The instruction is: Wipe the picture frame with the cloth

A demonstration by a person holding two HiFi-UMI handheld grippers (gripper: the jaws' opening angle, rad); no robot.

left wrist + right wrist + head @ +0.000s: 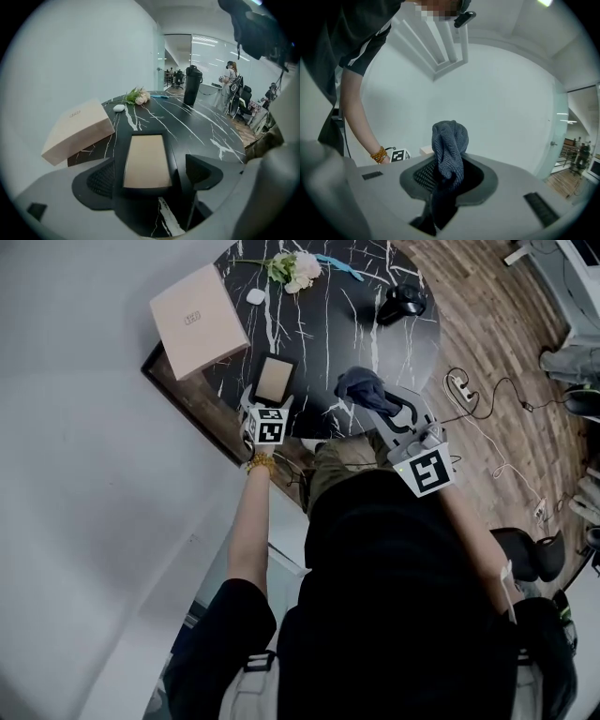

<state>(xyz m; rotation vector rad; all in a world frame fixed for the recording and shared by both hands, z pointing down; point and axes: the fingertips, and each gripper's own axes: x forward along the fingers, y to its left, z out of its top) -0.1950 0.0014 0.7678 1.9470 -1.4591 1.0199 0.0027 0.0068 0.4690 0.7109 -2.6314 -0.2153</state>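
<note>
The picture frame [275,380] [146,161] is lying flat on the near left part of the black marbled table [319,324] [197,126], its tan face turned up. The left gripper [265,411] [150,177] is pointing down at the frame's near end with its jaws standing wide, one on each side of the frame; the pads are not pressing on it, though the left pad is sitting so close to the dark border that contact there is hard to judge. In the head view that gripper's marker cube [265,427] is covering the jaws, and the frame's near edge is hiding behind it. The right gripper [380,411] [445,176] is hanging to the right of the frame, over the table's near edge, its jaws clamping a dark blue knitted cloth [361,385] [449,145]; the cloth is bunching up above the jaws while its lower end is dropping out of sight between them. A tan box [199,320] [77,131] is resting at the far left, overhanging the table's edge. Flowers [292,268] [137,97], a small white object [255,296] [119,108] too small to identify, and a black flask [401,302] [192,86] are sitting at the far side. The person's dark torso is blocking the near floor.
</note>
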